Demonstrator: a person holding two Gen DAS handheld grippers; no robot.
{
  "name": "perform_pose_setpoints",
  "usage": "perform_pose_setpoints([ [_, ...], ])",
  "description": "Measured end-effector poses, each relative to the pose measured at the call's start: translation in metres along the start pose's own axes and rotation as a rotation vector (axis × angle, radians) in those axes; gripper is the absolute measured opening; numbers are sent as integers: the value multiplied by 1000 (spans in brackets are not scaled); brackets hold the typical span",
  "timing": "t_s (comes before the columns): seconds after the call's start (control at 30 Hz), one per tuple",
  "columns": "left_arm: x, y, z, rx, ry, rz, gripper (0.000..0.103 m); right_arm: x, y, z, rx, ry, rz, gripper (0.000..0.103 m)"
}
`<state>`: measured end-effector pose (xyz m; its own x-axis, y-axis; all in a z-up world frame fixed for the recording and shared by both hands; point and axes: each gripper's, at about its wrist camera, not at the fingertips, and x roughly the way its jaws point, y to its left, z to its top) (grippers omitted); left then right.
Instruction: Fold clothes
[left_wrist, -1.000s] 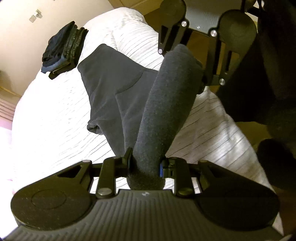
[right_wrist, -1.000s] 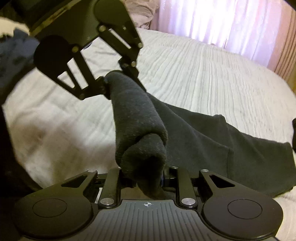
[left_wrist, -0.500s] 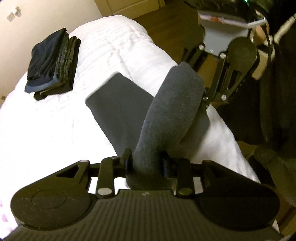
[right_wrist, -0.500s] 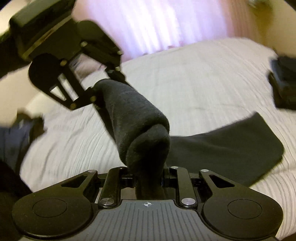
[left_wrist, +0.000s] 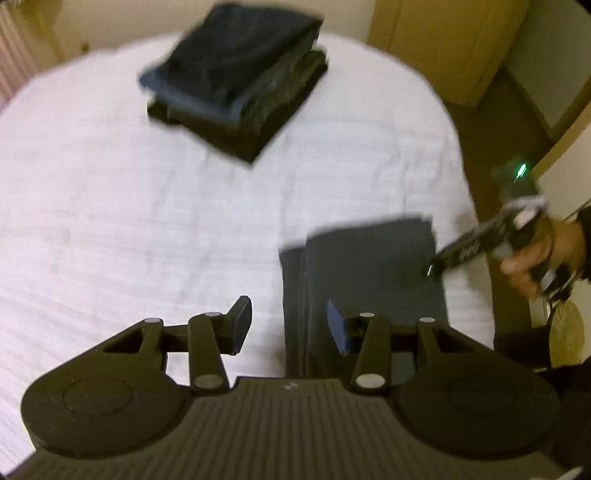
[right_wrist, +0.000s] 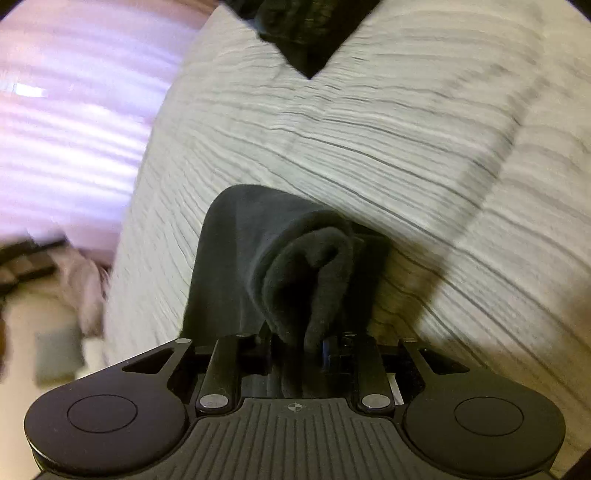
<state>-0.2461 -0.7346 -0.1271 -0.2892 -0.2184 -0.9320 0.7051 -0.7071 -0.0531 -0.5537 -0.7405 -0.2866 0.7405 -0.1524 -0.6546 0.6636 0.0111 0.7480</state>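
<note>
A dark grey garment (left_wrist: 364, 266) lies folded flat on the white bed (left_wrist: 147, 221), near its right edge. My left gripper (left_wrist: 288, 326) hovers open just above the garment's near left edge, with nothing between its fingers. In the left wrist view a hand (left_wrist: 532, 258) holds my right gripper (left_wrist: 430, 271), whose tip meets the garment's right edge. The right wrist view shows my right gripper (right_wrist: 299, 347) shut on a bunched fold of the dark grey garment (right_wrist: 295, 266), which drapes down onto the bed (right_wrist: 406, 147).
A stack of folded dark clothes (left_wrist: 236, 81) sits at the far side of the bed, and its corner (right_wrist: 306, 33) shows in the right wrist view. A wooden floor and door (left_wrist: 461, 44) lie beyond the bed's right edge. A pale curtain (right_wrist: 66, 110) hangs at the left.
My left gripper has let go of the garment and opened. The garment, held up between both grippers before, now lies folded on the bed. The right gripper still holds its edge.
</note>
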Motion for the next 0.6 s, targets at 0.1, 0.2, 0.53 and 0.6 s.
perform_pose_setpoints([
  [0.1,27,-1,-24,-58,63,-36,41,-7,-4,-7,64,-16,1,25],
  [0.2,45,0,-40,-110,91,-49,41,-14,-14,-20,148,-47,7,26],
  [0.53,92,-2,-75,-177,171,-52,11,-1,-9,-18,69,-55,-17,25],
  [0.6,82,1,-80,-199,147,-48,10,-3,-12,-18,84,-38,5,25],
])
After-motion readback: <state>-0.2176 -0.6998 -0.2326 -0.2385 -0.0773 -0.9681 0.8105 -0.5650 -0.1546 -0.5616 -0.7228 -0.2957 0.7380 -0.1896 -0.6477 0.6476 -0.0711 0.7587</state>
